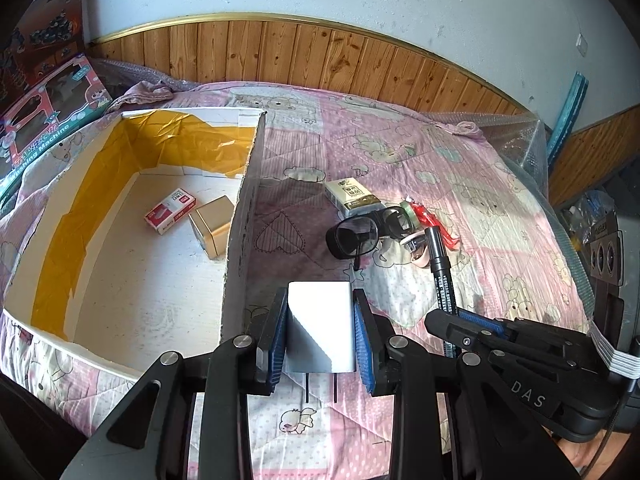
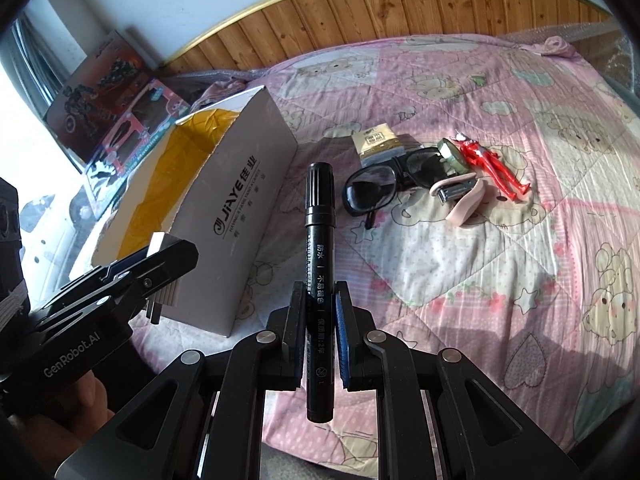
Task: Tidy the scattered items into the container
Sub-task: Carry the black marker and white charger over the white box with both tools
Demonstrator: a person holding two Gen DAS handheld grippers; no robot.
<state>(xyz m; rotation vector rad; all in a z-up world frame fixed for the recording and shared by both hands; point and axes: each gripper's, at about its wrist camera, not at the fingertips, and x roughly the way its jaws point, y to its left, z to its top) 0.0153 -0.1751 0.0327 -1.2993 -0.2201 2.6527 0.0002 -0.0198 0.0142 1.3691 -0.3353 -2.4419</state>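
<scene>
2 items boxed, 2 in hand, 5 left.

Staple box [image 1: 170, 211] and gold tin [image 1: 212, 224] inside cardboard box [image 1: 240, 240]; left gripper [image 1: 320, 332] clamping white plug adapter [image 1: 320, 328], right gripper [image 2: 318, 336] clamping black marker [image 2: 318, 240]; goggles [image 1: 360, 232], card pack [image 1: 352, 197], stapler [image 2: 456, 196], tape roll [image 2: 450, 156], red figure [image 2: 492, 168] on bed.

Left gripper [image 1: 320, 330], right gripper [image 2: 320, 322]: both clamped, side by side.

The box [image 1: 132, 240] is open-topped left of the left gripper [image 1: 320, 332]; its near wall [image 1: 240, 240] stands between; bare quilt [image 1: 304, 208] lies ahead.
</scene>
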